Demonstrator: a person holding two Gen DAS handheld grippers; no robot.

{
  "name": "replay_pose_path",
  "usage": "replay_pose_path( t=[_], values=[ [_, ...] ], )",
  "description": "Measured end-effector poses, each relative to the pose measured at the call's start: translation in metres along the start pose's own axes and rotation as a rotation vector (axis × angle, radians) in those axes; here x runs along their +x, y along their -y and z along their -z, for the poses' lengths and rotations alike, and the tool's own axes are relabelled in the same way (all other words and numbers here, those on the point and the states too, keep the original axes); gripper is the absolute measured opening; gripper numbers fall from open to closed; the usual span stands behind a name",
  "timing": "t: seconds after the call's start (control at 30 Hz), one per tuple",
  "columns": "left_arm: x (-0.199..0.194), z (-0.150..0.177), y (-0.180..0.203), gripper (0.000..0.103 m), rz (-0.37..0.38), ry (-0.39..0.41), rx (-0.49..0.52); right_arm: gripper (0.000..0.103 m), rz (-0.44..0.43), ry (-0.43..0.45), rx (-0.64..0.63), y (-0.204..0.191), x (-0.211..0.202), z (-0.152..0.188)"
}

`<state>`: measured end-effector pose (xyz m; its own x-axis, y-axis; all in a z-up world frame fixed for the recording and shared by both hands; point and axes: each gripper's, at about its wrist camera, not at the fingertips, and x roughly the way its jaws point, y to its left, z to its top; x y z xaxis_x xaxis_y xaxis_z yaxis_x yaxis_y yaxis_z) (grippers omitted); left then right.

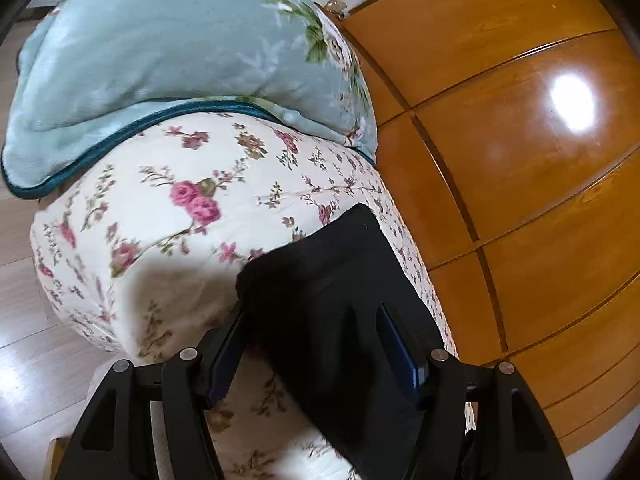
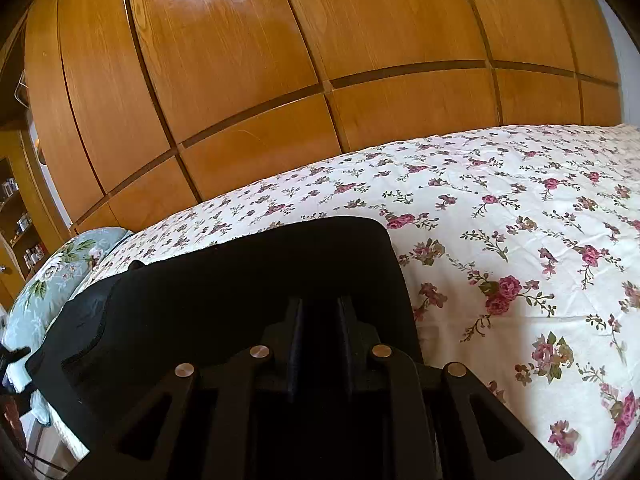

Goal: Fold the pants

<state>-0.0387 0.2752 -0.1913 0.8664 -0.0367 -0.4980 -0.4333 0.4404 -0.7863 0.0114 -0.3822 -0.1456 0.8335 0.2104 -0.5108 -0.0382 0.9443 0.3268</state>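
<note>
Glossy wooden wardrobe panels point(image 2: 248, 80) are seen behind a bed covered with a cream rose-print sheet point(image 2: 500, 208), with a pale green flowered pillow point(image 1: 160, 60) at its end. Black pants point(image 1: 320, 280) are laid flat on the sheet. The left gripper point(image 1: 316, 344) is spread wide over one edge, nothing pinched. The right gripper point(image 2: 320, 320) is clenched on dark cloth. Soft, light, floppy fabric is expected, so corners and hems are probably best grabbed.
</note>
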Motion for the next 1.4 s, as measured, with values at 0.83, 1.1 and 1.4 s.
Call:
replay_pose_path(
  t=[0.83,1.1,1.4],
  values=[
    [-0.044,0.047,0.201,0.014,0.373,0.016,0.464,0.036,-0.058,-0.089,0.026,0.001,0.001,-0.012],
    [-0.049,0.112,0.276,0.014,0.561,-0.133,0.653,0.047,-0.130,-0.130,0.051,0.000,-0.015,-0.022],
    [-0.024,0.214,0.313,0.014,0.650,-0.393,0.851,0.047,-0.148,-0.045,0.159,0.031,-0.045,-0.043]
  ],
)
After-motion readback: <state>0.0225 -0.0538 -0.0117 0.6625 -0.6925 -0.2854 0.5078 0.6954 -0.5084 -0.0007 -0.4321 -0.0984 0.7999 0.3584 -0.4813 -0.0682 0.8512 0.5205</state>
